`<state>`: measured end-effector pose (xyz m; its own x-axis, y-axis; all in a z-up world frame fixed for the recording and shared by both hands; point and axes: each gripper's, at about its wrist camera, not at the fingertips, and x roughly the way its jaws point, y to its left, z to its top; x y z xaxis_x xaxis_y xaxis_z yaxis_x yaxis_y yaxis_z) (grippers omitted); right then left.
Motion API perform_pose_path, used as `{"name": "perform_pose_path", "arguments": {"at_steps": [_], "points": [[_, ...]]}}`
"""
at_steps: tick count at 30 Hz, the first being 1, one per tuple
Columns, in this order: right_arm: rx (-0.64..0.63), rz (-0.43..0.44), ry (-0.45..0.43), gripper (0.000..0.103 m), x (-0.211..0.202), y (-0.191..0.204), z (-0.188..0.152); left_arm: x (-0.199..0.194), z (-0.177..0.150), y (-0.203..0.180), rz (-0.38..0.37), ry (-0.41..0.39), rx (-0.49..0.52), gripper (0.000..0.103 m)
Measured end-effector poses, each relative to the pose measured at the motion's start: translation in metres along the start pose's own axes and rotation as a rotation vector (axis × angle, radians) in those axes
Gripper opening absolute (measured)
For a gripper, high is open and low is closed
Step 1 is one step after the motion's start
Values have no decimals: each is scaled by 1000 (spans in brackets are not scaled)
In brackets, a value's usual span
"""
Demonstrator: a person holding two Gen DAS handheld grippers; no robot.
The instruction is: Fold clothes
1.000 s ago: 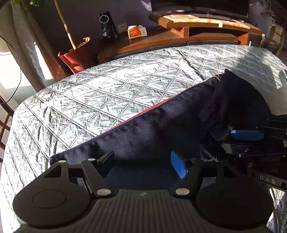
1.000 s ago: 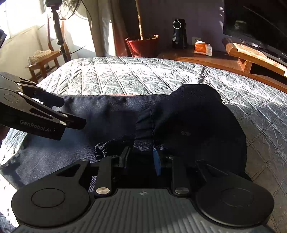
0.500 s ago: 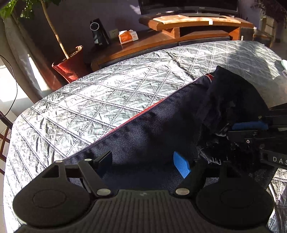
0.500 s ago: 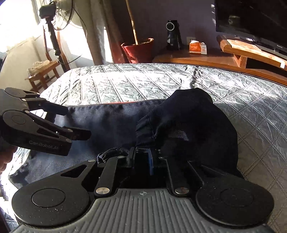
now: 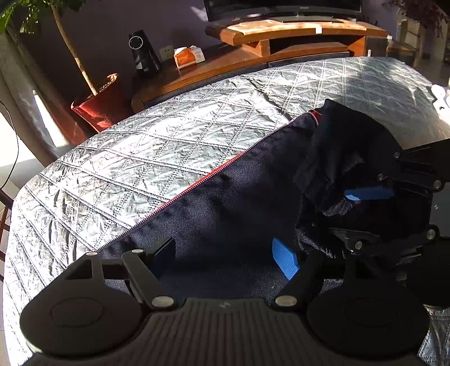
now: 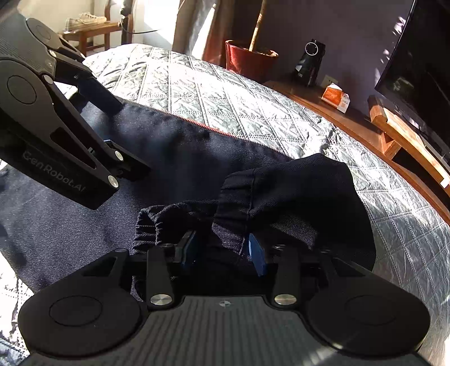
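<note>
A dark navy denim garment (image 5: 225,202) with a red stitched edge lies spread on the quilted silver bedspread (image 5: 140,157). Its right end is folded up into a loose hump (image 6: 303,191). My right gripper (image 6: 223,250) sits at that hump with its jaws opening; a bunched fold of the fabric stands between the blue pads (image 6: 257,253), which no longer pinch it. In the left wrist view the right gripper (image 5: 357,216) shows at the right, in the folds. My left gripper (image 5: 225,256) hangs open just above the flat part of the garment, with nothing between its fingers.
A wooden TV bench (image 5: 281,31) with a screen runs along the bed's far side, with a black speaker (image 5: 143,53) and an orange tissue box (image 5: 188,56) on it. A red plant pot (image 5: 98,107) stands at the corner. A chair with shoes (image 6: 87,25) is at the far left.
The right gripper rolled, tilting its view, pinched tighter on the fold, then widened its jaws. The left gripper stayed over the flat fabric, open a little wider.
</note>
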<state>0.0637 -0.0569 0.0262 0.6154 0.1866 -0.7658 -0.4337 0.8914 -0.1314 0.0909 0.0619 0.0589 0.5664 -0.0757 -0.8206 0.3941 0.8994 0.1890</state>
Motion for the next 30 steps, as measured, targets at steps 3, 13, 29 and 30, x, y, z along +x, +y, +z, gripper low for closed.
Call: {"name": "perform_pose_path", "arguments": {"at_steps": [3,13,29,30], "points": [[187,66,-44,33,-5,-24,-8,1,-1,-5,-3,-3,26,73],[822,339,-160,31,-9,-96,-52,6,-2,-32,-13,-30,117,73],[720,505,-191,32,-37,-105,-69,25,-8,-41,21,1,108,78],[697,502,-174,32,-36,-102,-68,26,-7,-38,14,7,87,80]]}}
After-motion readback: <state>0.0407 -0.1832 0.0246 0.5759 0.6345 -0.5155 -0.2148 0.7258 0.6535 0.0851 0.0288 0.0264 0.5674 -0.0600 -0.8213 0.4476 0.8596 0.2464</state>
